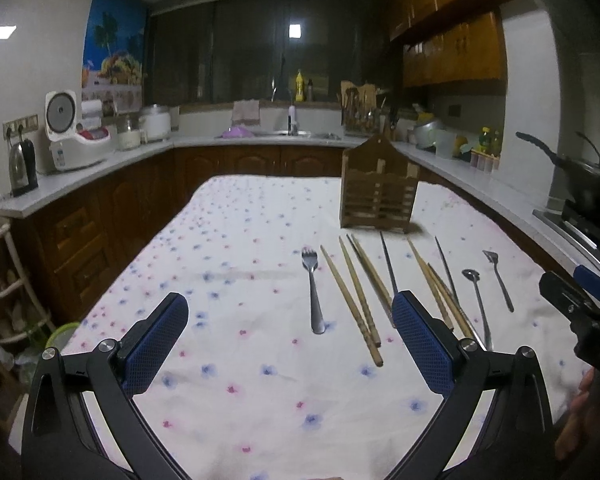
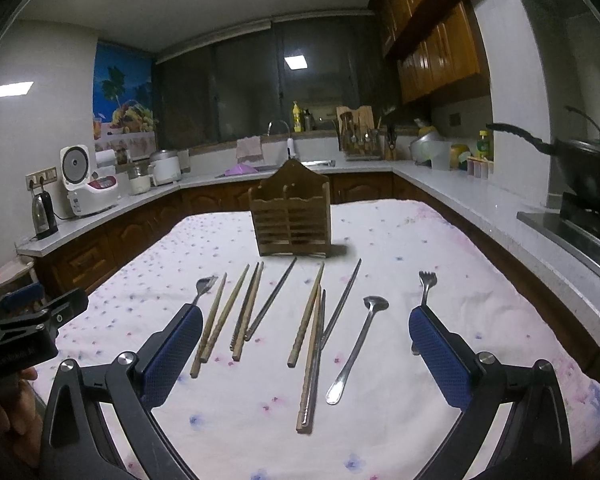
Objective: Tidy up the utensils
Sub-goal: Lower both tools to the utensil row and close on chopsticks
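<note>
A wooden slatted utensil holder [image 1: 378, 190] [image 2: 291, 216] stands upright on the floral tablecloth. In front of it lie a row of utensils: a metal fork [image 1: 314, 288] [image 2: 206, 285], several wooden chopsticks [image 1: 354, 300] [image 2: 228, 312], dark metal chopsticks [image 1: 389, 276] [image 2: 271, 299], a metal spoon [image 1: 478, 304] [image 2: 356, 346] and a small fork [image 1: 499, 278] [image 2: 425, 286]. My left gripper [image 1: 290, 322] is open and empty above the cloth, near the fork and chopsticks. My right gripper [image 2: 306, 334] is open and empty above the chopsticks and spoon.
The table with the white floral cloth [image 1: 236, 248] [image 2: 420, 236] sits inside a U-shaped kitchen counter [image 1: 112, 160]. A rice cooker [image 1: 70, 138], kettle [image 1: 22, 168] and sink [image 1: 296, 133] are on the counter. A wok [image 2: 588, 168] sits on the stove at right.
</note>
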Demonstrator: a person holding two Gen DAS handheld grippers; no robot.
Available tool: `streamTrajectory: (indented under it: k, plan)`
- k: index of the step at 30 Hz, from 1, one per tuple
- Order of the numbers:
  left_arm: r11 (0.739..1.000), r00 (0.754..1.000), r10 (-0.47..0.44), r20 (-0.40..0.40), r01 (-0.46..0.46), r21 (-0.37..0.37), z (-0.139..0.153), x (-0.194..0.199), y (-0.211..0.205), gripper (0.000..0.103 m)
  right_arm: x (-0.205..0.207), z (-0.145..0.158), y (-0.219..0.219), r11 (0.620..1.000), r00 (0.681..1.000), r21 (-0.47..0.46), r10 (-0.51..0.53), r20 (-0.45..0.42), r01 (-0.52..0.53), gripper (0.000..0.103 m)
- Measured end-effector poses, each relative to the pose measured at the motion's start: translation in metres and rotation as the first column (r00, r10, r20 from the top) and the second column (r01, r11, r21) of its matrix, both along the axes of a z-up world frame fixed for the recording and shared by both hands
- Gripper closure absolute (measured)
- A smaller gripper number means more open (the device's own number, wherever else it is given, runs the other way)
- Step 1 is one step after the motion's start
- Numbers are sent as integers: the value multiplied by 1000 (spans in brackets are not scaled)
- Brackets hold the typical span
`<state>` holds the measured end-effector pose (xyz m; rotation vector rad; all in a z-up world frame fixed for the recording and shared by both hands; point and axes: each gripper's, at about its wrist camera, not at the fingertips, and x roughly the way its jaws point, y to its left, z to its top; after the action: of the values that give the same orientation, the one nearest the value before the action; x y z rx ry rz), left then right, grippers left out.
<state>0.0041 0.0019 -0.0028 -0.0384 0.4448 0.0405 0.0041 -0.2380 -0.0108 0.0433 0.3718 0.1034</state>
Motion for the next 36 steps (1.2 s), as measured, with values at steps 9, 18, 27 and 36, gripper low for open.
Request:
streamTrajectory:
  k: [9,18,27,36]
  plan:
    - [999,993,-39,-107,39,3,-7,39,-5,0,29,-1,-10,999,998,42,5,-60,-2,0]
    - [993,956,-115,-269,102,-62,-5,127,-8,1,102,-1,-31,991,975,131,35,-220,-7,4]
    - [988,904,-156,-398,147,-54,-21,228,-24,21,202,-18,-45,983,911,182,46,-409,32,41]
    - [981,852,-190,-487,181,-65,-43,292,-42,36,269,-48,-51,984,850,172,44,-525,56,53]
